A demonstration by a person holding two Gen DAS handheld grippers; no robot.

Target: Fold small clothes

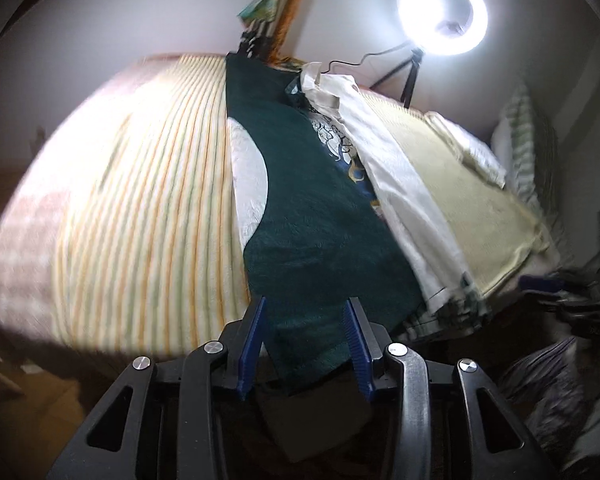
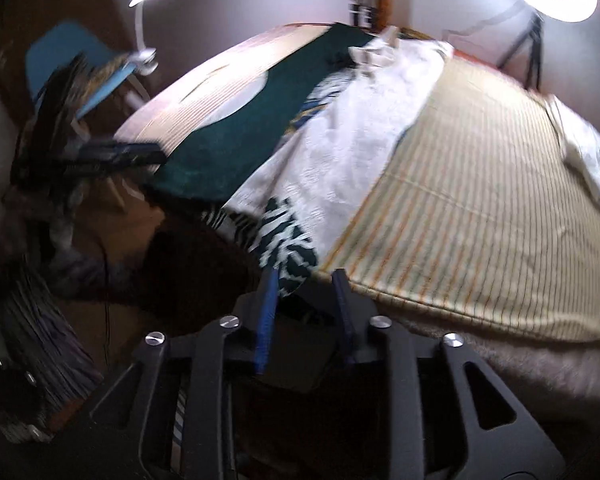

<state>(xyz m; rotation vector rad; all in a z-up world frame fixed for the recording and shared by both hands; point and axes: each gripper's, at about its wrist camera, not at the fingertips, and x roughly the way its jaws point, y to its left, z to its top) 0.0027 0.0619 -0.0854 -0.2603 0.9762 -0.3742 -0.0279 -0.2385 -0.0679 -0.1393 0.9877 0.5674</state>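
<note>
A dark green garment (image 1: pixel 320 216) lies lengthwise on the striped bed cover (image 1: pixel 148 208), its near hem hanging over the bed edge. A white garment (image 1: pixel 404 200) lies along its right side, with a green-and-white patterned end. My left gripper (image 1: pixel 306 320) is open, its blue fingers either side of the green hem. In the right wrist view the green garment (image 2: pixel 236 132) and the white garment (image 2: pixel 352 128) lie side by side. My right gripper (image 2: pixel 306 280) is open just below the patterned end (image 2: pixel 284 240) at the bed edge.
A lit ring light (image 1: pixel 442 12) on a tripod stands behind the bed. A pale yellow cloth (image 1: pixel 472 200) lies right of the white garment. A desk lamp (image 2: pixel 148 4) and blue chair (image 2: pixel 72 64) stand left of the bed. Dark clutter (image 2: pixel 40 320) sits on the floor.
</note>
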